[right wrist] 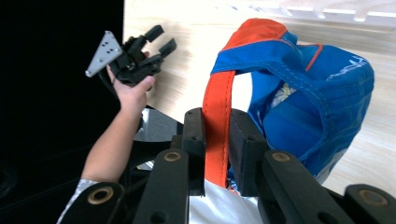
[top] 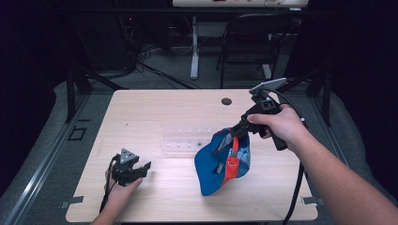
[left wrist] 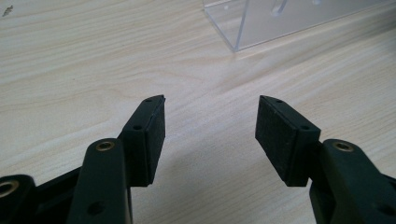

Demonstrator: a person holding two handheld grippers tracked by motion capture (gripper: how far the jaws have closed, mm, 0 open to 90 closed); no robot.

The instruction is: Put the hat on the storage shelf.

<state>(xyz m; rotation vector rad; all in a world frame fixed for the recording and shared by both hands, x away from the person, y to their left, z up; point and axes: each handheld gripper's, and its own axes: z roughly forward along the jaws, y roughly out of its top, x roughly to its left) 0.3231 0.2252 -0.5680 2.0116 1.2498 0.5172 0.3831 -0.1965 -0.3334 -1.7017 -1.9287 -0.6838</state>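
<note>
A blue cap [top: 220, 164] with an orange strap [top: 232, 161] hangs over the table's middle right, its brim low near the tabletop. My right gripper [top: 237, 130] is shut on the cap's orange strap [right wrist: 215, 126], with the blue cap [right wrist: 308, 107] dangling past the jaws. My left gripper [top: 141, 168] rests low at the front left of the table, open with nothing between its fingers [left wrist: 149, 135]. That left gripper [right wrist: 161, 39] also appears far off in the right gripper view, held by a hand.
A clear acrylic rack [top: 187, 139] lies on the wooden table [top: 155, 108] behind the cap; its corner [left wrist: 243, 28] is ahead of the left jaws. A dark grommet hole [top: 226, 101] sits near the far edge. A chair [top: 248, 42] and cables stand beyond.
</note>
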